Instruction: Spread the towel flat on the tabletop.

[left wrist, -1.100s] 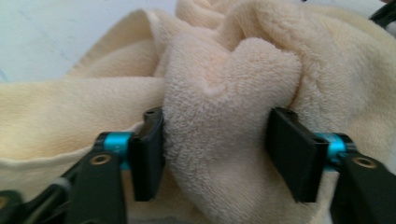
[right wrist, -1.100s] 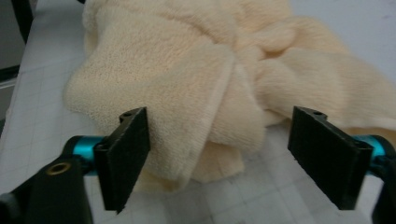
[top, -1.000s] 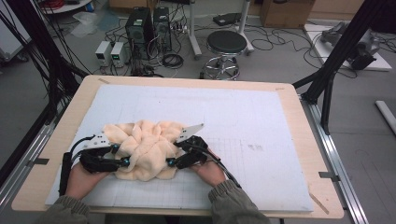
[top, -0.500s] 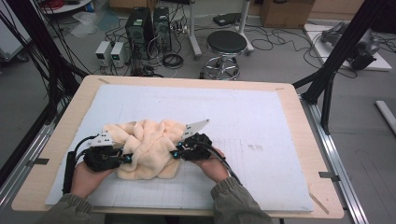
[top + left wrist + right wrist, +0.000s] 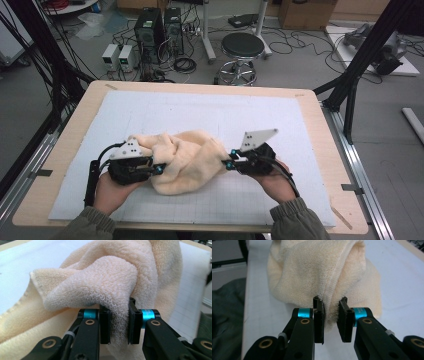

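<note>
Towel (image 5: 187, 162) near the mat's (image 5: 300, 125) front edge is soft and floppy, so grab hems; left gripper (image 5: 119, 323) and right gripper (image 5: 330, 318) both clamp it.

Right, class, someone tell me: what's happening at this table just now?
A person holds a gripper in each hand and works on a cream towel bunched on the white mat. The left gripper and the right gripper have each just closed their jaws on a fold at opposite ends of the towel, lifting it slightly off the mat.
</note>
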